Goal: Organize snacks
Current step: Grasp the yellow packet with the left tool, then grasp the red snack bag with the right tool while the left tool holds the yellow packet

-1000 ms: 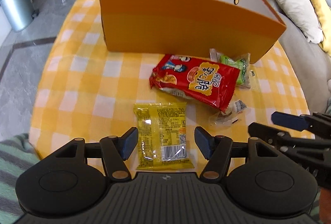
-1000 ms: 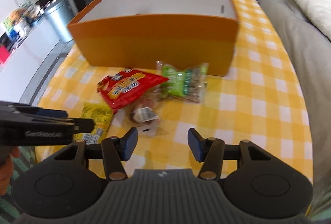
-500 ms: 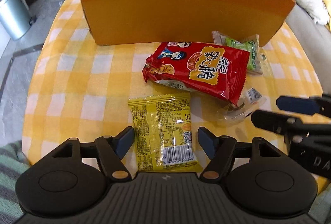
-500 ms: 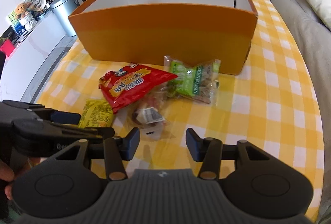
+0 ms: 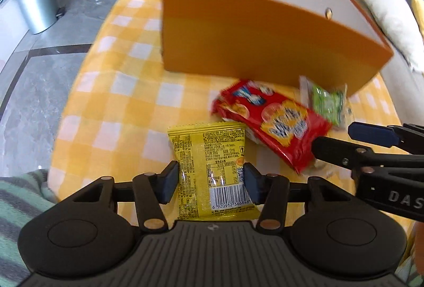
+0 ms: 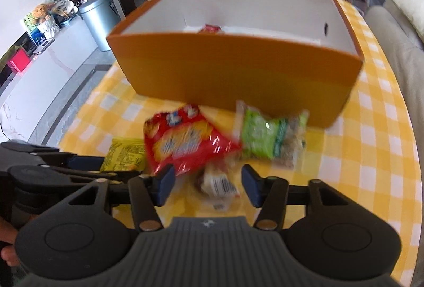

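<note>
My left gripper [image 5: 210, 182] points down at the yellow packet [image 5: 212, 167], and its jaws have just been closing in on it: the blue pads now sit against the packet's two long edges, pinching it across its width. The packet lies flat on the yellow checked tablecloth [image 5: 111, 112], well in front of the orange box [image 5: 251, 45] and off toward the box's left end.

My right gripper [image 6: 208, 185] has just been spreading its jaws. They stand apart around a small clear-wrapped snack [image 6: 216, 183] without pressing on it; the snack lies between the pads, also in front of the box. The picture there is blurred, so I cannot read the wrapper.

Between that snack and the box lies the red packet [image 6: 182, 141], its lower corner overlapping the clear snack. The green packet [image 6: 267, 140] lies just in front of the box's near wall, toward the box's right end, touching the red packet's tip.

The box stands open, white inside, with one small red item [image 6: 210, 28] visible on its floor near the far wall.
</note>
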{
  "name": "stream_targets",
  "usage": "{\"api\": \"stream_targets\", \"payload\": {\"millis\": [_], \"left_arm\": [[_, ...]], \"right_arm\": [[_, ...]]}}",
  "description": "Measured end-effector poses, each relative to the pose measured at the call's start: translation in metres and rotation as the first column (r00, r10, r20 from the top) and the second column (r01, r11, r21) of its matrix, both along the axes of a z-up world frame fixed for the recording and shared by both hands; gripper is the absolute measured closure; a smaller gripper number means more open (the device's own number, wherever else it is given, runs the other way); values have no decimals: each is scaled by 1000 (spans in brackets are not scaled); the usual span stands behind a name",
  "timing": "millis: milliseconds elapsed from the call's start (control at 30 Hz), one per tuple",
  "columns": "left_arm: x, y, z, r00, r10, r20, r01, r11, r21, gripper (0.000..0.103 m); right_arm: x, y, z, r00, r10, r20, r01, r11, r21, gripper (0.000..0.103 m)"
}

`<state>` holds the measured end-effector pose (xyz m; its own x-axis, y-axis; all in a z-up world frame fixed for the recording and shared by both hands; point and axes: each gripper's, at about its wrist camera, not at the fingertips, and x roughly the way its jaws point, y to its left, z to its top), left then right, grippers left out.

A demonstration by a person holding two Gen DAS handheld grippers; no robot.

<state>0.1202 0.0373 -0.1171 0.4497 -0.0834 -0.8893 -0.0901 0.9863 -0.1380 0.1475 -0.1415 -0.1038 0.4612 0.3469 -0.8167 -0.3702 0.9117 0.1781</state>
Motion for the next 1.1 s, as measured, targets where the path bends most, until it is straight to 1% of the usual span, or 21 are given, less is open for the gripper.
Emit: {"api": "stream_targets", "payload": {"millis": [67,100,233,300,367,500,600,767,867,933,1000,1067,1100], "left_arm": [[1,6,5,1000,15,9,-15,1000,-8,44],[2,9,7,1000,21,11,-21,1000,-9,44],[2,18,15,998,62,25,-62,998,9,44],[2,24,18,996,85,30,-85,996,20,44],[3,29,19,994,102,36,-103,994,22,44],[2,36,21,992,117,39,-118,993,15,44],[2,36,21,993,115,38,-116,993,6,44],[1,36,20,994,108,33,-108,994,-1,44],[0,35,19,994,109,25,-109,994,-9,44],[0,35,19,994,108,22,-107,994,-9,44],[0,34,20,994,105,25,-105,994,-5,44],[0,33,21,994,102,28,-102,995,-1,44],[-1,32,22,995,100,31,-100,995,2,44]], "right_arm": [[6,7,3,999,35,26,-35,999,-15,42],[9,12,4,997,68,38,-67,997,-27,37],[19,31,11,975,210,73,-205,976,-67,33],[29,39,11,965,260,44,-257,965,-55,28],[39,47,5,951,308,-13,-309,950,-44,26],[53,62,-8,929,361,-79,-368,924,-103,25],[59,69,-17,922,366,-126,-381,915,-130,25],[65,71,-22,926,346,-153,-365,923,-123,25],[66,72,-25,928,334,-163,-355,926,-128,27],[67,73,-28,929,328,-170,-352,927,-133,29],[67,73,-30,934,314,-167,-339,930,-143,36],[67,69,-28,938,304,-164,-325,937,-124,39],[67,68,-26,940,304,-158,-323,940,-113,43]]}}
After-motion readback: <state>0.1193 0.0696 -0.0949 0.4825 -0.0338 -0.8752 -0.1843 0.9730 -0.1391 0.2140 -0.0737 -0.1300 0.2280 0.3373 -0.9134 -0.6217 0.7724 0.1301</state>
